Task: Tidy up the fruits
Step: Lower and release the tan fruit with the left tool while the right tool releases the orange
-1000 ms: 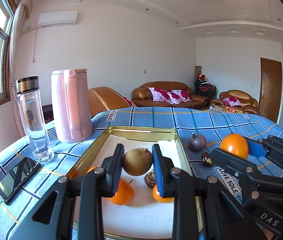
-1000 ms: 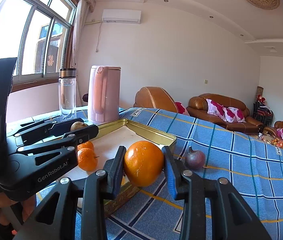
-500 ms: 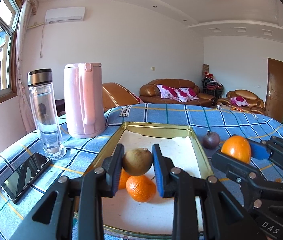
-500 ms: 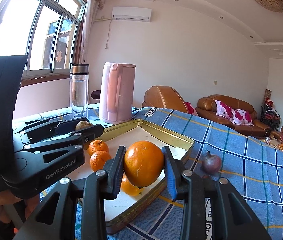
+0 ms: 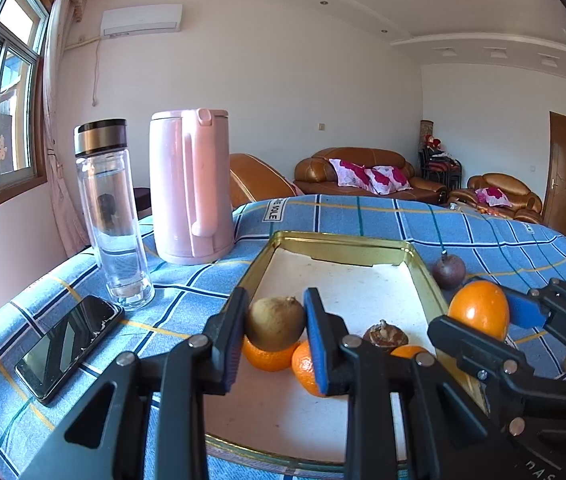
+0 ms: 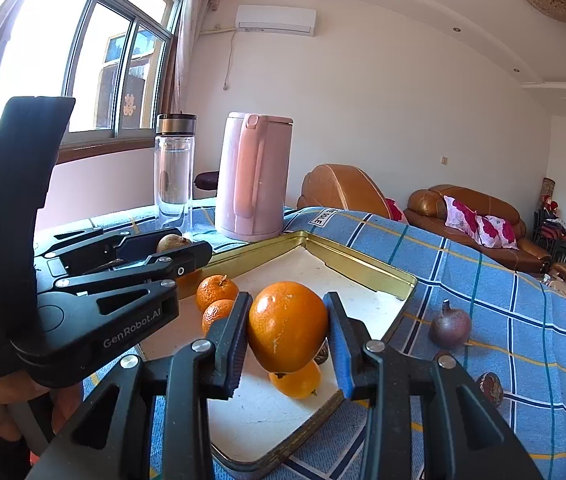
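Black smartphone [image 5: 67,346] lay flat at the left edge of the blue plaid tablecloth [image 5: 363,216]. Just beside it stood a clear glass bottle with a dark metal cap [image 5: 109,216], upright, and next a pale pink plastic kettle [image 5: 191,186], also upright, near the far left corner of the gold-rimmed rectangular metal tray [image 5: 343,242].

Left gripper [image 5: 275,322] was clamped on a brownish-green round fruit [image 5: 276,323], both pads pressed on its sides, held above the near left part of the tray. Under it, two small orange mandarins [image 5: 269,356] lay on the tray's white floor, touching each other. A brown scaly fruit [image 5: 385,336] sat further right in the tray, with another orange fruit [image 6: 295,380] just beside it.

Right gripper [image 6: 287,330] gripped a large orange [image 6: 287,326] tight between its blue pads, held over the tray's near right side. In the left wrist view it showed at the tray's right rim.

Outside the tray on the cloth, right of the rim, a dark purple round fruit with a stem [image 6: 451,326] stood by itself; a small dark brown fruit [image 6: 491,388] lay nearer, apart from it.
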{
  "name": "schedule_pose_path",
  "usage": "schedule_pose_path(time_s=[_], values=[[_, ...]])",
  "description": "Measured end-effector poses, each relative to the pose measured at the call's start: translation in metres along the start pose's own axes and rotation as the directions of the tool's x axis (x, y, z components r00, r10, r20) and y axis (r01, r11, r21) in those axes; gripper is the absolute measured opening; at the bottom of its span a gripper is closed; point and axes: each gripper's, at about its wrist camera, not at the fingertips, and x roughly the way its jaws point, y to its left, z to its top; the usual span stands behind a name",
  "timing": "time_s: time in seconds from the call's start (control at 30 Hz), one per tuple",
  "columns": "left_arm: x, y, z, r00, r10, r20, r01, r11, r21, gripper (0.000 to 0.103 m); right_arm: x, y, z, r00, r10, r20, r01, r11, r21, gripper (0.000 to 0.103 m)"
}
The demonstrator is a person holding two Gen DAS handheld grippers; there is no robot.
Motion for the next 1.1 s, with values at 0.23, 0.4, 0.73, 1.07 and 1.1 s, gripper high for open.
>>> schedule_pose_path(time_s=[0.23,0.4,0.73,1.07,1.1], values=[[0.004,0.006,-0.001,1.0,0.012,-0.024,-0.012,1.0,-0.002,0.029,0.008,0.004,-0.001,1.0,0.011,-0.022,-0.011,1.0,0.005,0.038],[0.008,0.008,-0.001,0.999,0.02,-0.049,-0.02,1.0,0.006,0.029,0.013,0.004,0.0,0.999,0.025,-0.044,-0.025,1.0,0.006,0.038],[0.014,0.008,-0.003,0.995,0.015,-0.098,-0.013,1.0,0.019,0.03,0.026,0.002,-0.001,0.992,0.067,-0.108,-0.066,0.998,0.019,0.039],[0.023,0.007,-0.006,0.987,0.003,-0.159,0.005,0.999,0.046,0.03,0.038,0.007,-0.001,0.982,0.092,-0.162,-0.092,0.996,0.009,0.039],[0.024,0.007,-0.007,0.986,-0.002,-0.168,0.01,0.999,0.051,0.03,0.039,0.007,-0.001,0.981,0.094,-0.169,-0.094,0.996,0.007,0.039]])
